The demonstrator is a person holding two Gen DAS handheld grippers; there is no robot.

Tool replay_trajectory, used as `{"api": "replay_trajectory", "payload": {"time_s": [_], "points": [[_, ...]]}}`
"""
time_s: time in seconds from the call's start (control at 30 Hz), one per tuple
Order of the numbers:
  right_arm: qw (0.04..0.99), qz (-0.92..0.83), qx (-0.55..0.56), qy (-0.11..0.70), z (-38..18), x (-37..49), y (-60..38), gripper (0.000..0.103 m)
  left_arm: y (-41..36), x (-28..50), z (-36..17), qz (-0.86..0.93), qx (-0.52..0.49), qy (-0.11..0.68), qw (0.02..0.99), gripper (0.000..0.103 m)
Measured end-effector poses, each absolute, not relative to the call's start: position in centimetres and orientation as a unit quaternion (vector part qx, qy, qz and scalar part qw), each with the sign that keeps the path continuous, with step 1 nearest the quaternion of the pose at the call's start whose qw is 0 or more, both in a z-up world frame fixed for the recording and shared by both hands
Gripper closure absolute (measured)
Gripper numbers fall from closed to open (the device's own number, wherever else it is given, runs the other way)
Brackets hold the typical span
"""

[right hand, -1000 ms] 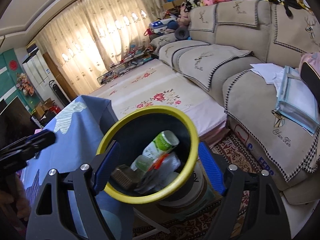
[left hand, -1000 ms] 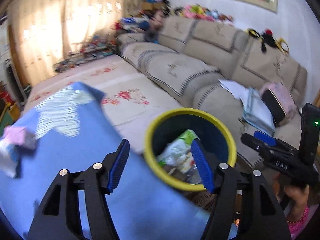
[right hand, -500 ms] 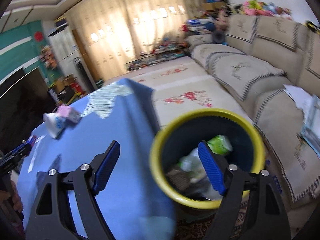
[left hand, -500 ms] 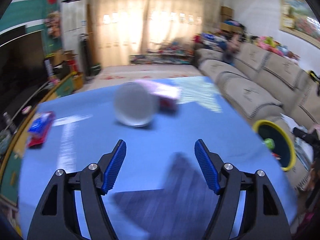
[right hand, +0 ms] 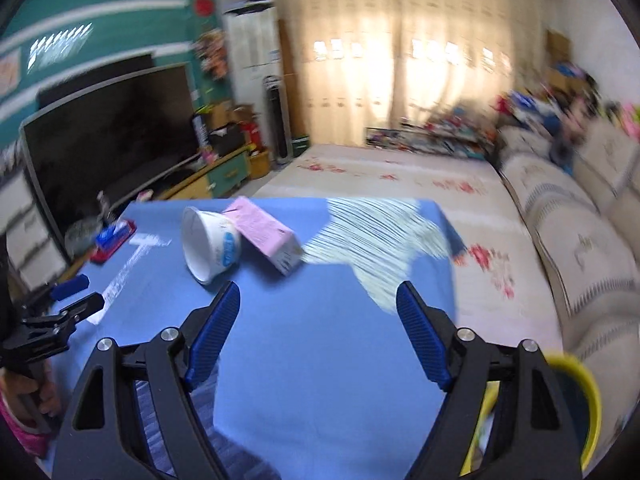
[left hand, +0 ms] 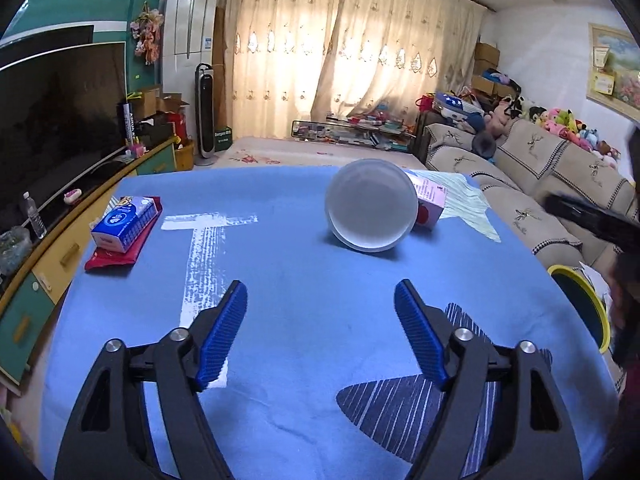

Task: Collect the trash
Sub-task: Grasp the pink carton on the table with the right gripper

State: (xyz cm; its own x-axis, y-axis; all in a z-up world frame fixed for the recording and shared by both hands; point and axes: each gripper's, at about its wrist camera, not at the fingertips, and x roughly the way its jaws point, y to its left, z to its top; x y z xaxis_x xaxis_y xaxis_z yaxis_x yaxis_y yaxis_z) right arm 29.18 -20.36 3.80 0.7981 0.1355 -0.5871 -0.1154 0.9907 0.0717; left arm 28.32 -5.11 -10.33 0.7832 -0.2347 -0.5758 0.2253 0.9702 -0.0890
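Observation:
A white paper cup [left hand: 372, 206] [right hand: 210, 240] lies on its side on the blue tablecloth, mouth toward the left wrist view. A pink carton [left hand: 430, 202] [right hand: 266, 236] lies against it. My left gripper [left hand: 320, 308] hovers over the cloth short of the cup, its jaws opening with nothing between them. My right gripper [right hand: 318, 308] is open and empty, nearer the table's right side, with the cup ahead to its left. The yellow-rimmed trash bin [left hand: 588, 300] [right hand: 580, 396] stands off the table's right edge. The left gripper [right hand: 76, 296] shows at the left edge of the right wrist view.
A blue tissue pack on a red packet [left hand: 124, 226] lies at the table's left. A TV [left hand: 56, 116] and cabinet run along the left wall. A beige sofa [left hand: 540, 184] is on the right; a floral rug [right hand: 420, 184] lies beyond the table.
Both grippers swung left from over the bin to face the table. The cup and carton now lie ahead; the bin has slid to the right edge of both views.

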Motion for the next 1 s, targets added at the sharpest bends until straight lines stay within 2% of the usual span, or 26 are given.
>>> {"api": "replay_trajectory", "payload": {"time_s": [0.07,0.33,0.8,0.9,0.97,1.0], "points": [[0.948,0.077,-0.01,0.308,3.3,31.2,-18.9,0.02,-6.0,28.0,-10.5,-0.114,0.005,0.307,0.945,0.027],[0.927,0.083,-0.064,0.359,-1.0,38.3,-15.4,0.02,-5.9,28.2,-11.2,-0.119,-0.01,0.323,0.939,0.027],[0.924,0.094,-0.083,0.361,-3.0,44.1,-14.3,0.021,-6.3,27.9,-11.1,-0.119,-0.002,0.318,0.941,0.026],[0.921,0.108,-0.082,0.365,-3.1,44.5,-13.9,0.029,-6.3,28.0,-11.2,-0.119,-0.002,0.319,0.94,0.026],[0.916,0.112,-0.085,0.377,-3.3,44.8,-13.7,0.039,-6.3,28.1,-11.3,-0.119,-0.005,0.322,0.939,0.026],[0.915,0.113,-0.084,0.379,-3.3,45.0,-13.5,0.04,-6.3,28.1,-11.3,-0.119,-0.006,0.323,0.939,0.026]]}}
